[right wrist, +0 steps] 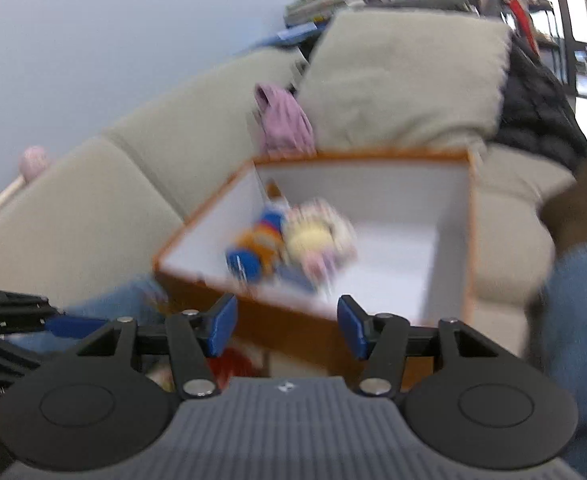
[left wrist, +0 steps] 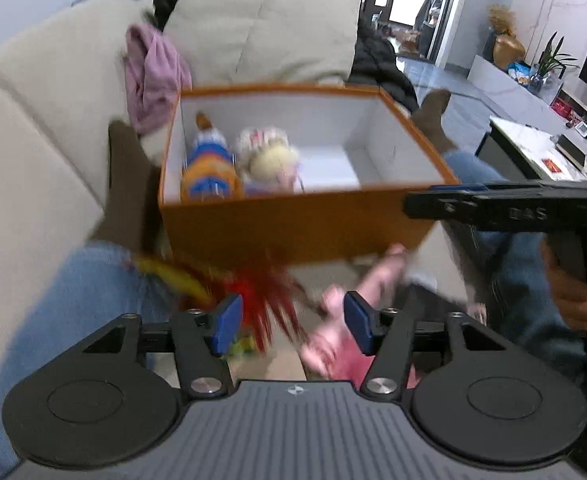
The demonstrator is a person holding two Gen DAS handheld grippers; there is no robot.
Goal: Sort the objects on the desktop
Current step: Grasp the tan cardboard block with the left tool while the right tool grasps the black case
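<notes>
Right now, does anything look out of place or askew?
Yes. Two dolls lie in the orange box, but a red-haired toy and a pink doll sprawl outside it, below its front wall. Both are too blurred for more detail.

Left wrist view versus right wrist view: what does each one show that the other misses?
Only the left wrist view shows the pink doll and red-feathered toy lying in front of the box, plus a TV stand. Only the right wrist view shows a pink ball on the sofa's arm. Both show the orange box holding two dolls, the beige sofa and a pink cloth.
</notes>
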